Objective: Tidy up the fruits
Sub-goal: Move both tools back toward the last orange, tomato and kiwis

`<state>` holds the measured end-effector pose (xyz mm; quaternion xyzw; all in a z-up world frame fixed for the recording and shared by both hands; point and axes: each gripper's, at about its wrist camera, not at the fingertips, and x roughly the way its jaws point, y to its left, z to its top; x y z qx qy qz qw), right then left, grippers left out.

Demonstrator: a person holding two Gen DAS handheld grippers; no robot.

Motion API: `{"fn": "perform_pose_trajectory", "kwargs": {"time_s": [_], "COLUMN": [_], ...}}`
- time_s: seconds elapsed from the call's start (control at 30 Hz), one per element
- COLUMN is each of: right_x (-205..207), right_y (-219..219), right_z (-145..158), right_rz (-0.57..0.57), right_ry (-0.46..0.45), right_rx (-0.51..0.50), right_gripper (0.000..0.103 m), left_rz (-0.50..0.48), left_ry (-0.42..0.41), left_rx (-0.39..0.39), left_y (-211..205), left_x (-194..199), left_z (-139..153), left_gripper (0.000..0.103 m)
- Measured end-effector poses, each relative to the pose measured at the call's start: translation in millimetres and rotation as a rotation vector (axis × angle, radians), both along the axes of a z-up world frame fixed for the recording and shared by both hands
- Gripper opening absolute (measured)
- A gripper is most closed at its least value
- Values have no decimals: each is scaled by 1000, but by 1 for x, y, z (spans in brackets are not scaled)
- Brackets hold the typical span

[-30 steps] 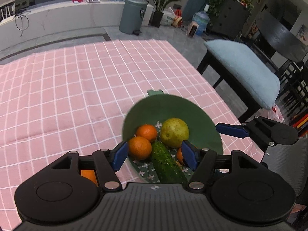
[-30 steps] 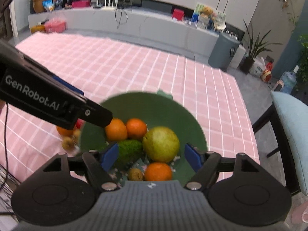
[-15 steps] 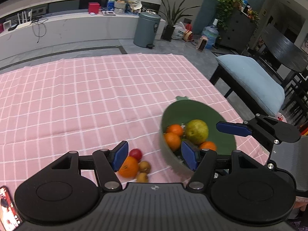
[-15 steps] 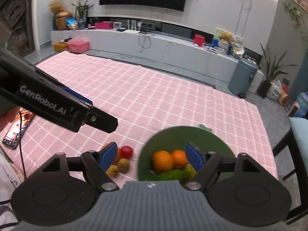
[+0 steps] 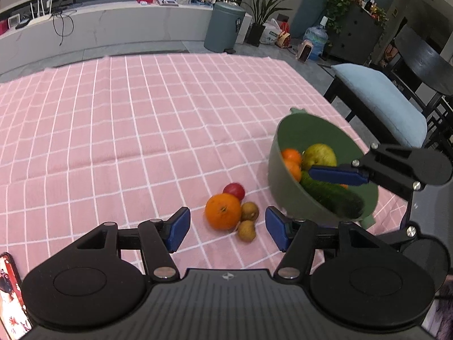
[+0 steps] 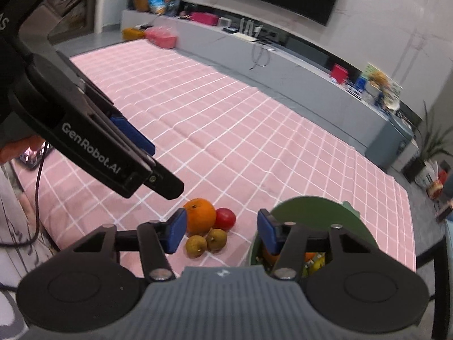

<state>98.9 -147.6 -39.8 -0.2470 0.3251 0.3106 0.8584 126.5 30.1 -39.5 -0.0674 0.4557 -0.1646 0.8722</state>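
A green bowl [image 5: 286, 187] stands at the table's right and holds two oranges [image 5: 291, 161], a yellow-green pear [image 5: 320, 154] and a cucumber [image 5: 331, 195]. It also shows in the right wrist view [image 6: 311, 212]. Beside it on the pink cloth lie an orange [image 5: 222, 211], a red tomato [image 5: 234, 191] and two small brown fruits [image 5: 249, 211]. My left gripper [image 5: 228, 228] is open and empty just before this cluster. My right gripper [image 6: 222, 233] is open and empty above the cluster [image 6: 208, 239] and the bowl's left rim; it shows over the bowl in the left wrist view [image 5: 339, 175].
The pink checked tablecloth [image 5: 127, 119] covers the table. A phone [image 5: 11, 297] lies at the near left edge. A chair with a blue cushion [image 5: 379, 99] stands off the right side. A grey bin [image 5: 223, 27] and a long counter are beyond the table.
Both grippers have pulled back and swung left from over the bowl. The loose fruit cluster beside the bowl has come into view between the fingers. The bowl now sits to the right.
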Motion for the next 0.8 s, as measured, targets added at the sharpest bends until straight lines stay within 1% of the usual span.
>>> {"fn": "perform_pose_trajectory", "kwargs": {"time_s": [0.07, 0.13, 0.23, 0.33, 0.57, 0.8], "right_x": [4, 8, 15, 19, 21, 26], "right_y": [5, 9, 14, 17, 18, 23], "right_z": [-5, -10, -18, -26, -33, -40], "right_rz": [23, 43, 65, 83, 141, 234], "right_ry": [2, 0, -7, -8, -44, -77], "right_rx": [-30, -62, -111, -147, -194, -285], "right_gripper": [45, 42, 37, 37, 37, 36], "left_rz": [-8, -9, -8, -8, -5, -17], "left_ry": [11, 29, 57, 77, 98, 119], "left_rx": [-8, -17, -52, -78, -90, -101], "left_y": [1, 2, 1, -2, -4, -9], "left_x": [0, 3, 10, 18, 32, 43], "left_z": [-7, -16, -29, -37, -52, -61], "left_gripper": [69, 66, 65, 65, 65, 65]}}
